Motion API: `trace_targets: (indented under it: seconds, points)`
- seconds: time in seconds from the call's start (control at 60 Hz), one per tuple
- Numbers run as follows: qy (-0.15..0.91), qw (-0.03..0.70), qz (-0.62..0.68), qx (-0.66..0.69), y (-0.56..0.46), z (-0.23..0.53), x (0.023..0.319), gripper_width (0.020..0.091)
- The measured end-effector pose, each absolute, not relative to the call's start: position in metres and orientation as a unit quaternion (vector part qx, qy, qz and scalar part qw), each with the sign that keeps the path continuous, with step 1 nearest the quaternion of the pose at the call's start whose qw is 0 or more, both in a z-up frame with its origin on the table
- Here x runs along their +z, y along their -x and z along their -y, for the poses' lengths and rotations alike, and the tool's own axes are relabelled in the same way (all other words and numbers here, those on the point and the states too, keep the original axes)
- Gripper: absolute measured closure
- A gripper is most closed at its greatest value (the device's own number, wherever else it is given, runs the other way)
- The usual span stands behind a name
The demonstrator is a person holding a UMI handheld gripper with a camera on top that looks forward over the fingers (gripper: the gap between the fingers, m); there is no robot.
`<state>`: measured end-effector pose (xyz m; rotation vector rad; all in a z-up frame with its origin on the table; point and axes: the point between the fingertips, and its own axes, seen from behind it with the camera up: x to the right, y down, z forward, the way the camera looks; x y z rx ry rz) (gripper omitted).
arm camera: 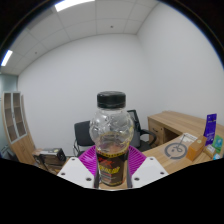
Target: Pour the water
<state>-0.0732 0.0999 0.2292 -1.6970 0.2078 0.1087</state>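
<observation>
A clear plastic bottle (111, 135) with a black cap and a dark label with yellow print stands upright between my gripper's (112, 166) two fingers. Dark liquid fills its lower part; the upper part is see-through. Both pink pads (90, 160) press against the bottle's sides, so the gripper is shut on it. The bottle is lifted well above the table, with the room's wall and ceiling behind it. The bottle's base is hidden below the fingers.
A wooden desk (172, 125) stands to the right with a blue box (210, 126) and a round tin (177, 150) on a lighter table. A black office chair (84, 133) sits behind the bottle. Shelving (12, 118) stands at the left.
</observation>
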Motion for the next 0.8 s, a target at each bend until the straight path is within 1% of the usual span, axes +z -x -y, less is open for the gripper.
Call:
trace_targets:
  seconds: [0.1, 0.117, 0.133, 0.283, 0.4, 0.433, 0.517, 0.567, 0.65, 0.7, 0.717, 0.75, 0.783, 0.8]
  points:
    - [0.771, 0.634, -0.060, -0.018, 0.042, -0.104, 0.190, 0.0738]
    - [0.775, 0.629, -0.055, -0.023, 0.039, -0.104, 0.182, 0.0738]
    - [0.776, 0.629, -0.049, -0.031, 0.037, -0.100, 0.168, 0.0737]
    - [0.800, 0.597, -0.040, -0.053, 0.015, -0.099, 0.114, 0.0737]
    - [0.812, 0.580, -0.041, -0.056, 0.004, -0.091, 0.085, 0.0728]
    - [0.803, 0.591, -0.044, -0.055, 0.003, -0.092, 0.089, 0.0734]
    - [0.804, 0.590, -0.056, -0.051, -0.001, -0.091, 0.088, 0.0732]
    - [0.805, 0.588, -0.059, -0.050, -0.001, -0.090, 0.088, 0.0714]
    - [0.809, 0.583, -0.055, -0.054, 0.000, -0.091, 0.086, 0.0611]
    - [0.816, 0.573, -0.050, -0.061, -0.001, -0.091, 0.085, 0.0565]
    - [0.820, 0.567, -0.049, -0.064, -0.002, -0.090, 0.083, 0.0532]
    - [0.826, 0.558, -0.048, -0.068, -0.001, -0.088, 0.079, 0.0419]
    - [0.831, 0.550, -0.047, -0.068, 0.000, -0.086, 0.078, 0.0276]
    - [0.833, 0.548, -0.048, -0.067, 0.001, -0.084, 0.079, 0.0227]
